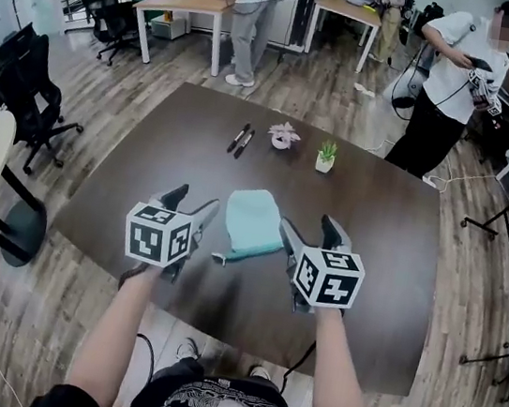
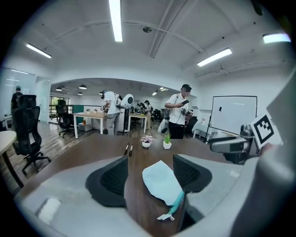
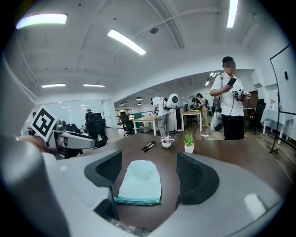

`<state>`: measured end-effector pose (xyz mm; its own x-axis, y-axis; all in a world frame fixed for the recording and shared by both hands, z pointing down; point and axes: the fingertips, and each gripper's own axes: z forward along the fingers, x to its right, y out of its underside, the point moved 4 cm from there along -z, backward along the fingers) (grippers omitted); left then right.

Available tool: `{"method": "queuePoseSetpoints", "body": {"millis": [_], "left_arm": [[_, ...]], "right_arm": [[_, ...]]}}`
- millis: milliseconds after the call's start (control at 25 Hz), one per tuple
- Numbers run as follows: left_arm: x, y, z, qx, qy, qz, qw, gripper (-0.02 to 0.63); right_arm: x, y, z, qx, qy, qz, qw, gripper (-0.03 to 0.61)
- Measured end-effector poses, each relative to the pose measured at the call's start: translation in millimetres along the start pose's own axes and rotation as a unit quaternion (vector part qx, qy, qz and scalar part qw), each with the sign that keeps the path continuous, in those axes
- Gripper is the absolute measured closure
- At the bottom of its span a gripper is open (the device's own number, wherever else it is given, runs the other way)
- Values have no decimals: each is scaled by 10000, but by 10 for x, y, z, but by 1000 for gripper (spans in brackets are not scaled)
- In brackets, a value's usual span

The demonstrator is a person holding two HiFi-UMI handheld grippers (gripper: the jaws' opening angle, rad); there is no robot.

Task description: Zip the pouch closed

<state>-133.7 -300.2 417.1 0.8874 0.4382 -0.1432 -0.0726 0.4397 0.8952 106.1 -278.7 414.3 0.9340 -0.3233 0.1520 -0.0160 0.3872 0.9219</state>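
Head view: pouch [image 1: 254,221] prob untouched btwn left gripper [image 1: 195,200], right gripper [image 1: 308,223].

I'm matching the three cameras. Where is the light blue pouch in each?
Head view: pouch at centre.
Left gripper view: pouch low centre, seen between the open jaws.
Right gripper view: pouch low, left of centre, between the open jaws.
Shared landmark: green plant in white pot beyond it.

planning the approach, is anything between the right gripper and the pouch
Nothing: the right gripper view shows only bare table between the right gripper and the pouch.
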Motion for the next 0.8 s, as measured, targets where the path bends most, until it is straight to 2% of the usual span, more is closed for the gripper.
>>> {"method": "queuePoseSetpoints", "body": {"millis": [480,800], "left_arm": [[49,-19,129,-146,1024,409,9938,307],[-11,105,149,-301,1491,587,9866,307]], "right_arm": [[-178,77,-285,164,925,256,9952,210],[-400,203,-316,103,1168,343,9925,226]]}}
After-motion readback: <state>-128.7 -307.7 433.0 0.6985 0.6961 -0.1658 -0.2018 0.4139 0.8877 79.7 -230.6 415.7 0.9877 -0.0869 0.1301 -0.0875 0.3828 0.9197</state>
